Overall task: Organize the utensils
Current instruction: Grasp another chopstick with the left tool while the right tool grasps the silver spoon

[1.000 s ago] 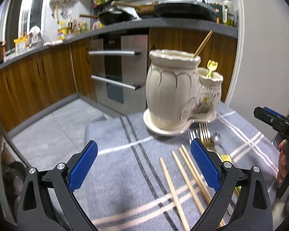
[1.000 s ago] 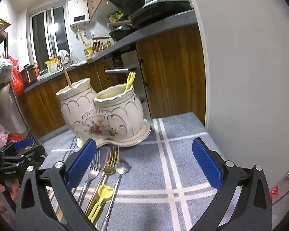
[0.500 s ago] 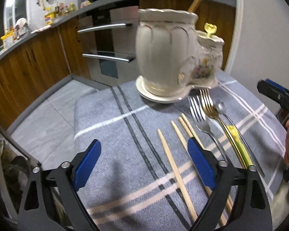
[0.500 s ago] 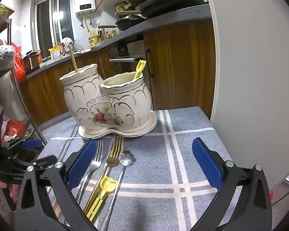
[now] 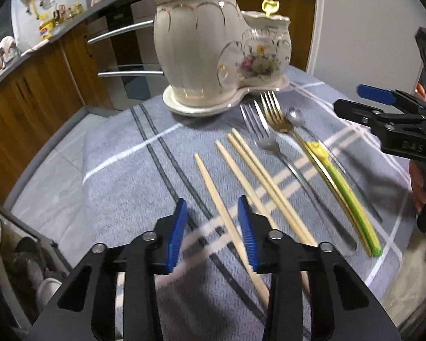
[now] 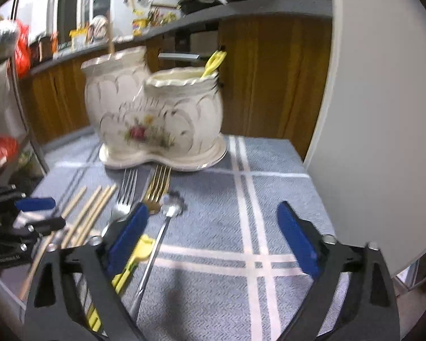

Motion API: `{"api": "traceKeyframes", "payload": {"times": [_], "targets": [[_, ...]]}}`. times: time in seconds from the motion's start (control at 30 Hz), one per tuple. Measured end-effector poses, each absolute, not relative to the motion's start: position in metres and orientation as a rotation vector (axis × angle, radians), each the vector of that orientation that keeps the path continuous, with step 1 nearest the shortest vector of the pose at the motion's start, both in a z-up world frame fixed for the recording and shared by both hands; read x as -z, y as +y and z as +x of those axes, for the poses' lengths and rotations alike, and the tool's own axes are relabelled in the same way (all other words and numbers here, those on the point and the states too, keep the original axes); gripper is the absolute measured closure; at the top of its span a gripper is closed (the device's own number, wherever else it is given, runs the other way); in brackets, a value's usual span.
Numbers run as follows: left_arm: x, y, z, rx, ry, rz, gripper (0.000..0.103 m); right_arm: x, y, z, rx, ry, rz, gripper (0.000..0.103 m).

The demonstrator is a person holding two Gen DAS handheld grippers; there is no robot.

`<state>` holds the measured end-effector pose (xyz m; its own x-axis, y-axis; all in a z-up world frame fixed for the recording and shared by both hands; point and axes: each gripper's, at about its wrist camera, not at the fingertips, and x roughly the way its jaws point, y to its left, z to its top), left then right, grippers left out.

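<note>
Early days: one chopstick and a yellow utensil in the ceramic holder (image 5: 213, 45); chopsticks (image 5: 250, 176), forks (image 5: 269, 125), apparently a spoon (image 5: 296, 116) left. Left gripper (image 5: 213, 227) jaws narrowing around one stick, right gripper (image 6: 210, 236) wide.

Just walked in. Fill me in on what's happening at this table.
A person with a handheld gripper in each hand is sorting utensils into a cream ceramic holder. The left gripper has its fingers partly closed around the leftmost chopstick, not yet clamped. The right gripper hovers wide open over the cloth. Three more chopsticks, a silver fork, a gold fork, a spoon and a yellow utensil lie on the tablecloth.
</note>
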<state>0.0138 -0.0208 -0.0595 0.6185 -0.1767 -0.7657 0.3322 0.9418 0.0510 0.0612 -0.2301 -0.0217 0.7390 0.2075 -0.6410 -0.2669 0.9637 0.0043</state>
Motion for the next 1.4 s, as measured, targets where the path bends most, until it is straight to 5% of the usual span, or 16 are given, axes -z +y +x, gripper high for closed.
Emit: {"api": "traceKeyframes", "payload": {"times": [0.3, 0.53, 0.7, 1.07, 1.33, 1.4], "targets": [[0.056, -0.021, 0.015, 0.317, 0.859, 0.195, 0.091, 0.038, -0.214, 0.070, -0.369, 0.820, -0.064, 0.073], [0.056, -0.022, 0.016, 0.333, 0.860, 0.202, 0.092, 0.043, -0.206, 0.077, -0.388, 0.869, -0.054, 0.080], [0.056, -0.023, 0.019, 0.332, 0.869, 0.202, 0.092, 0.043, -0.204, 0.081, -0.365, 0.889, -0.088, 0.095], [0.054, -0.023, 0.026, 0.348, 0.909, 0.188, 0.094, 0.038, -0.210, 0.079, -0.440, 0.947, -0.256, 0.100], [0.054, -0.023, 0.023, 0.335, 0.919, 0.201, 0.093, 0.037, -0.217, 0.073, -0.452, 0.976, -0.280, 0.092], [0.054, -0.023, 0.024, 0.325, 0.910, 0.206, 0.094, 0.037, -0.218, 0.067, -0.458, 0.963, -0.278, 0.097]]}}
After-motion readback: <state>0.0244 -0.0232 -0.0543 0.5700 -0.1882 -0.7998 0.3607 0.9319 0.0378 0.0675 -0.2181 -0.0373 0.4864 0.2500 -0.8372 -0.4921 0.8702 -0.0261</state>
